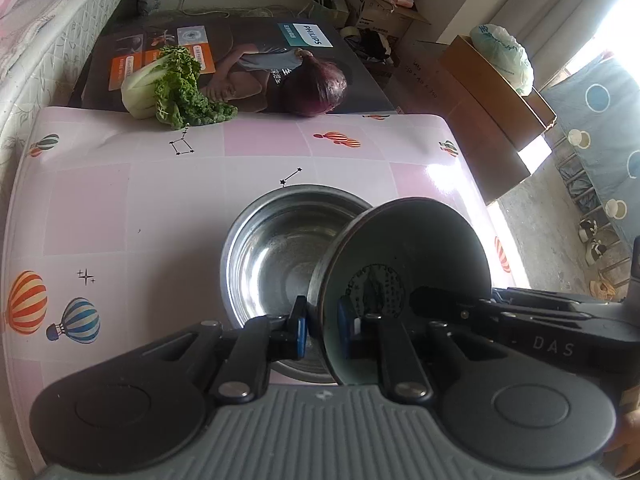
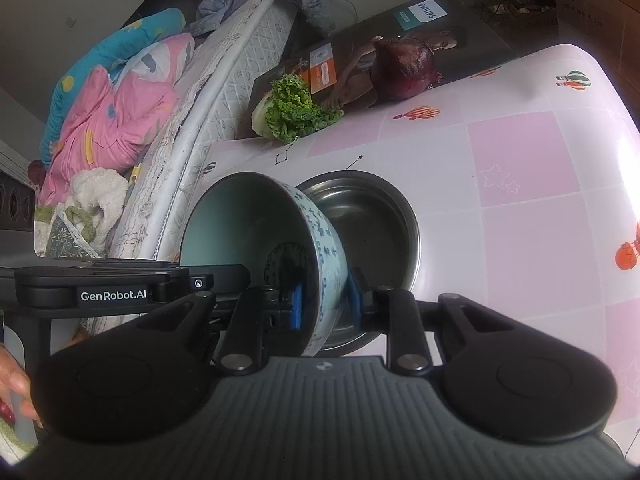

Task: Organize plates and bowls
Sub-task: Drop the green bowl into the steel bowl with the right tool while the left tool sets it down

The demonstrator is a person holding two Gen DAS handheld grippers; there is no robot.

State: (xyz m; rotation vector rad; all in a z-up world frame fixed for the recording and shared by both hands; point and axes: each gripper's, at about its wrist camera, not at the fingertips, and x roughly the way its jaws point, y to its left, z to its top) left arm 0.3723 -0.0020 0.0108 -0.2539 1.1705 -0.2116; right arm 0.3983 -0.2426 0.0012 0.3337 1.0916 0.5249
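The left gripper (image 1: 322, 330) is closed tight on the rim of a ceramic bowl (image 1: 404, 276), one blue pad on the outside wall and the other inside. The right gripper (image 2: 324, 304) is clamped on the opposite part of the same rim, again with a pad on each face of the wall, so both grippers carry the ceramic bowl between them. It is tipped on its side and raised off the desk (image 1: 132, 200); from the right wrist its pale green inside, with a dark round mark at the bottom, faces the bed, and its light outer wall bears a blue pattern. Just behind and under it a steel bowl (image 1: 276, 248) stands upright on the pink checked cloth of the desk, printed with balloons and stars, about midway across and toward the near edge. The ceramic bowl hangs over the steel bowl's rim, hiding part of it; whether the two touch cannot be told. At the far edge of the desk a dark printed box (image 1: 240, 64) lies flat, with a leafy green cabbage (image 1: 172, 88) near its left end and a red onion (image 1: 314, 88) near its right, both at the seam where box meets desk. A bed (image 2: 224, 80) with pink and blue bedding runs along the desk's left side, and cardboard boxes (image 1: 492, 92) stand off its far right corner.
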